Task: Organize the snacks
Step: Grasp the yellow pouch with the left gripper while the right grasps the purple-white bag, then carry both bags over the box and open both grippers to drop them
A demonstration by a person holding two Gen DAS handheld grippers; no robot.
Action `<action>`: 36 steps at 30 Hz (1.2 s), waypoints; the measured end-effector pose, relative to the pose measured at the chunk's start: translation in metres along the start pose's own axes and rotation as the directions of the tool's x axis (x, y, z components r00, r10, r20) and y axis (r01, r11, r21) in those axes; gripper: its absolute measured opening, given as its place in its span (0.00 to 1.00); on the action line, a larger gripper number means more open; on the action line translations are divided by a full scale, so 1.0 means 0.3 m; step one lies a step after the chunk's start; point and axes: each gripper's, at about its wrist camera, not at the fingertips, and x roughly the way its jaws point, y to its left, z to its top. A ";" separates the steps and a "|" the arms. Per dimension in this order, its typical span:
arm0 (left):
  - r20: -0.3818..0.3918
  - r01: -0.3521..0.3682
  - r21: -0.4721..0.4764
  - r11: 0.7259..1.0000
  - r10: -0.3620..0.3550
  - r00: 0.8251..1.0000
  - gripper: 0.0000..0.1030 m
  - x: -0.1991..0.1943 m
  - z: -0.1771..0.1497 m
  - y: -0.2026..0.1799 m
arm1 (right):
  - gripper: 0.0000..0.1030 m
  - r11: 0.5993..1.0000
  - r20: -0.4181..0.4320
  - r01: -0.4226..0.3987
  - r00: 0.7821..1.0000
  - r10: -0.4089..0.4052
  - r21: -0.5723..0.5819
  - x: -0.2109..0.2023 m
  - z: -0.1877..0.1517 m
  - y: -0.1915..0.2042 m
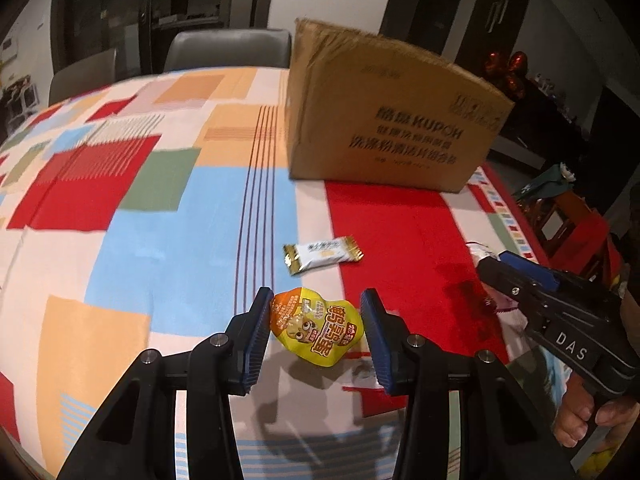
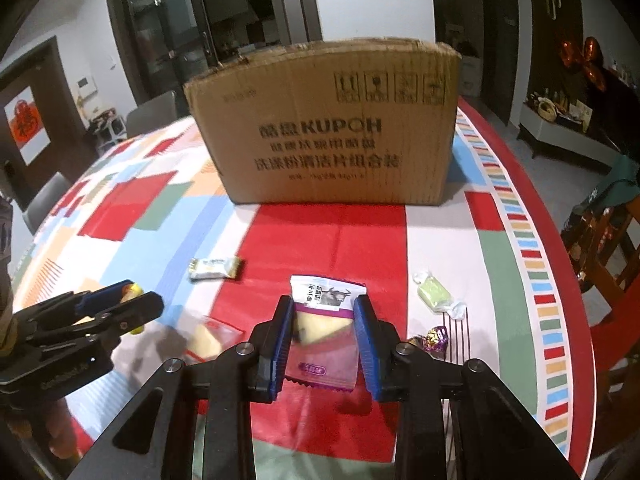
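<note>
My left gripper (image 1: 316, 297) is shut on a yellow snack pouch (image 1: 316, 330), which hangs just above the patchwork tablecloth (image 1: 160, 208) and casts a shadow under it. In the right wrist view the left gripper (image 2: 138, 295) shows at the left with a bit of yellow at its tip. My right gripper (image 2: 323, 300) is shut on a white and purple packet (image 2: 326, 300) with a pale wedge inside, lifted off the red patch. From the left wrist view the right gripper (image 1: 494, 260) reaches in from the right. A tall cardboard box (image 2: 328, 132) stands behind both.
On the cloth lie a white and gold bar (image 2: 214, 268), a green wrapped candy (image 2: 434, 294), a purple foil candy (image 2: 434, 338) and a red-edged clear packet (image 2: 212, 338). The table edge curves along the right, with a wooden chair (image 2: 600, 248) beyond. A grey chair (image 1: 228, 48) stands at the far side.
</note>
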 end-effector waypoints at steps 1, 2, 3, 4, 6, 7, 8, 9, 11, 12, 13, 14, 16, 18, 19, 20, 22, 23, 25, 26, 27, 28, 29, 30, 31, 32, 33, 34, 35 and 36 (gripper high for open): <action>0.008 0.004 0.005 1.000 -0.004 1.000 0.43 -0.010 0.007 -0.007 | 0.31 1.000 0.008 -0.003 1.000 0.003 -0.002 -0.010 0.003 0.002; 0.016 0.009 0.010 1.000 -0.009 1.000 0.43 -0.023 0.014 -0.014 | 0.31 1.000 0.018 -0.008 1.000 0.008 -0.004 -0.023 0.008 0.006; 0.025 0.015 0.017 1.000 -0.015 1.000 0.43 -0.036 0.021 -0.023 | 0.31 1.000 0.026 -0.013 1.000 0.013 -0.006 -0.032 0.012 0.007; 0.035 0.018 0.023 1.000 -0.019 0.999 0.43 -0.048 0.027 -0.031 | 0.31 1.000 0.037 -0.019 0.999 0.020 -0.007 -0.046 0.017 0.011; 0.054 0.026 0.035 0.999 -0.028 0.998 0.43 -0.072 0.040 -0.045 | 0.31 1.000 0.058 -0.029 0.998 0.030 -0.008 -0.072 0.029 0.017; 0.060 0.031 0.038 0.999 -0.033 0.998 0.43 -0.084 0.046 -0.051 | 0.31 0.999 0.068 -0.033 0.997 0.034 -0.010 -0.084 0.035 0.020; 0.068 0.036 0.039 0.999 -0.039 0.997 0.43 -0.095 0.052 -0.056 | 0.31 0.999 0.076 -0.036 0.996 0.037 -0.011 -0.094 0.039 0.022; 0.071 0.040 0.040 0.998 -0.043 0.997 0.43 -0.104 0.056 -0.059 | 0.31 0.999 0.086 -0.039 0.995 0.040 -0.013 -0.107 0.045 0.025; 0.084 0.048 0.042 0.998 -0.051 0.995 0.43 -0.128 0.067 -0.067 | 0.31 0.999 0.104 -0.045 0.994 0.046 -0.015 -0.129 0.056 0.028; 0.089 0.050 0.044 0.998 -0.054 0.995 0.43 -0.139 0.071 -0.070 | 0.31 0.999 0.114 -0.049 0.992 0.050 -0.017 -0.141 0.064 0.030; 0.093 0.051 0.045 0.998 -0.055 0.994 0.43 -0.152 0.076 -0.073 | 0.31 0.998 0.123 -0.053 0.991 0.055 -0.021 -0.154 0.072 0.032; 0.097 0.056 0.044 0.997 -0.060 0.994 0.43 -0.167 0.080 -0.076 | 0.31 0.998 0.130 -0.056 0.990 0.058 -0.022 -0.163 0.077 0.034; 0.108 0.065 0.047 0.997 -0.070 0.992 0.43 -0.195 0.087 -0.084 | 0.31 0.998 0.150 -0.065 0.986 0.068 -0.026 -0.186 0.090 0.037; 0.125 0.063 0.059 0.996 -0.070 0.990 0.43 -0.223 0.100 -0.096 | 0.31 0.997 0.170 -0.075 0.982 0.080 -0.034 -0.208 0.102 0.042; 0.137 0.065 0.062 0.996 -0.073 0.988 0.43 -0.238 0.109 -0.101 | 0.31 0.996 0.181 -0.076 0.980 0.082 -0.041 -0.219 0.111 0.046; 0.144 0.068 0.063 0.996 -0.076 0.987 0.43 -0.248 0.117 -0.104 | 0.31 0.996 0.192 -0.078 0.978 0.085 -0.044 -0.229 0.119 0.049; 0.162 0.074 0.070 0.995 -0.084 0.983 0.43 -0.273 0.140 -0.112 | 0.31 0.995 0.209 -0.087 0.973 0.094 -0.045 -0.249 0.137 0.049; 0.170 0.074 0.074 0.995 -0.085 0.982 0.43 -0.282 0.149 -0.116 | 0.31 0.995 0.217 -0.090 0.971 0.098 -0.046 -0.258 0.147 0.049; 0.199 0.065 0.088 0.994 -0.081 0.977 0.43 -0.302 0.178 -0.127 | 0.31 0.994 0.239 -0.094 0.966 0.103 -0.050 -0.275 0.173 0.049; 0.208 0.063 0.089 0.994 -0.080 0.975 0.43 -0.307 0.187 -0.126 | 0.31 0.994 0.249 -0.093 0.963 0.103 -0.050 -0.283 0.185 0.049; 0.218 0.063 0.088 0.994 -0.081 0.973 0.43 -0.313 0.202 -0.127 | 0.31 0.994 0.263 -0.092 0.959 0.103 -0.052 -0.291 0.201 0.048; 0.224 0.066 0.087 0.994 -0.084 0.971 0.43 -0.314 0.217 -0.126 | 0.31 0.994 0.271 -0.090 0.957 0.102 -0.054 -0.296 0.212 0.047; 0.229 0.069 0.087 0.994 -0.087 0.970 0.43 -0.316 0.233 -0.125 | 0.31 0.995 0.275 -0.089 0.956 0.101 -0.054 -0.298 0.220 0.047; 0.235 0.074 0.089 0.993 -0.093 0.968 0.43 -0.318 0.256 -0.127 | 0.31 0.994 0.281 -0.090 0.954 0.102 -0.054 -0.301 0.237 0.044; 0.241 0.076 0.094 0.993 -0.096 0.966 0.43 -0.318 0.272 -0.129 | 0.31 0.994 0.282 -0.091 0.954 0.104 -0.057 -0.300 0.250 0.041; 0.246 0.074 0.099 0.992 -0.096 0.965 0.43 -0.316 0.288 -0.130 | 0.31 0.994 0.284 -0.090 0.953 0.103 -0.057 -0.298 0.258 0.041; 0.254 0.068 0.104 0.992 -0.093 0.963 0.43 -0.316 0.311 -0.134 | 0.31 0.994 0.287 -0.091 0.952 0.103 -0.055 -0.300 0.271 0.038; 0.258 0.068 0.109 0.992 -0.094 0.962 0.43 -0.313 0.323 -0.135 | 0.31 0.994 0.288 -0.094 0.952 0.106 -0.057 -0.299 0.285 0.036; 0.264 0.069 0.115 0.991 -0.097 0.960 0.43 -0.311 0.343 -0.139 | 0.31 0.994 0.289 -0.094 0.951 0.106 -0.055 -0.297 0.298 0.032; 0.268 0.069 0.120 0.990 -0.099 0.958 0.43 -0.310 0.356 -0.142 | 0.31 0.994 0.292 -0.093 0.951 0.104 -0.051 -0.295 0.309 0.028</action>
